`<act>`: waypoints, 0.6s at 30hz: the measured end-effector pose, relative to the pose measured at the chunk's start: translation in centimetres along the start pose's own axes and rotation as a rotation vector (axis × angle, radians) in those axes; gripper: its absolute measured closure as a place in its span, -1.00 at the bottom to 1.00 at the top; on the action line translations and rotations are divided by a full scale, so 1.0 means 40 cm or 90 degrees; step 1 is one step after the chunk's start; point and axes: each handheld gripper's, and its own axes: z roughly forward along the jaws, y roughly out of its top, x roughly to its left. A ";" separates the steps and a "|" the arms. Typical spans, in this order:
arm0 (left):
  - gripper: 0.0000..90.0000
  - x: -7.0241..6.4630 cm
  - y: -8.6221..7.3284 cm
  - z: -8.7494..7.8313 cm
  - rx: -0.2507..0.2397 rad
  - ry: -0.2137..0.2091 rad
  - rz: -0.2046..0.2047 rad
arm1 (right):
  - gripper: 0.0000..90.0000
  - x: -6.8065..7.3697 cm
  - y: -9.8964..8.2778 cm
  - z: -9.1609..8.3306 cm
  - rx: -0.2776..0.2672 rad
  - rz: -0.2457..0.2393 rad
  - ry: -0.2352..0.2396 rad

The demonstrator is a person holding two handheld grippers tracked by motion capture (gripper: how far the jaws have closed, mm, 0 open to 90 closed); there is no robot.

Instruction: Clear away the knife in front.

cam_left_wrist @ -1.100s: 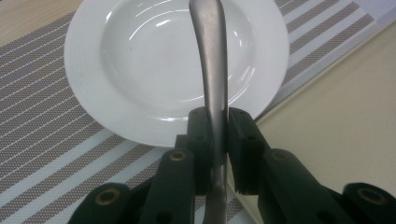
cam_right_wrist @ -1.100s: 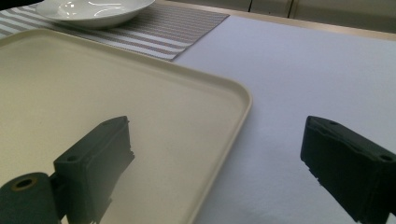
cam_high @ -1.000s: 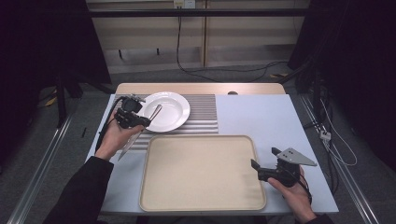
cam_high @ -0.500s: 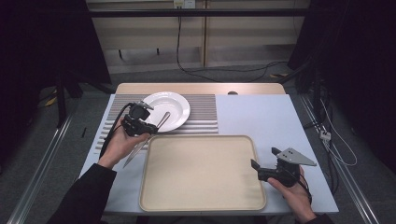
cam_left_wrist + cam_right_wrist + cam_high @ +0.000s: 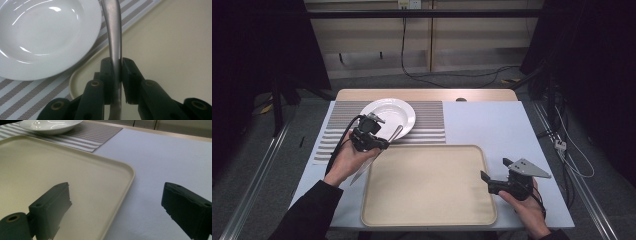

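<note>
The left tool (image 5: 379, 142) pinches a metal spoon (image 5: 114, 37) at the tray's (image 5: 429, 212) ten o'clock corner, beside the plate (image 5: 399, 111). The right tool (image 5: 493, 175) is spread wide at three o'clock.

Dim room, dark curtains (image 5: 257, 45) hanging on both sides. Pale wooden cabinet panels (image 5: 432, 45) run along the back, black cables (image 5: 447, 77) trailing over the grey floor (image 5: 272, 165), light falling on the table (image 5: 492, 125).
</note>
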 end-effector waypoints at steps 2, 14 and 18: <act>0.78 -0.011 0.001 0.004 0.003 -0.002 0.003 | -0.82 0.000 0.000 0.000 0.001 -0.001 -0.001; 0.78 -0.075 0.005 0.042 0.023 -0.017 0.016 | -0.82 0.002 0.000 0.002 0.002 -0.005 0.004; 0.77 -0.095 0.004 0.055 0.035 -0.020 0.025 | -0.82 0.001 0.000 0.001 0.001 -0.006 0.004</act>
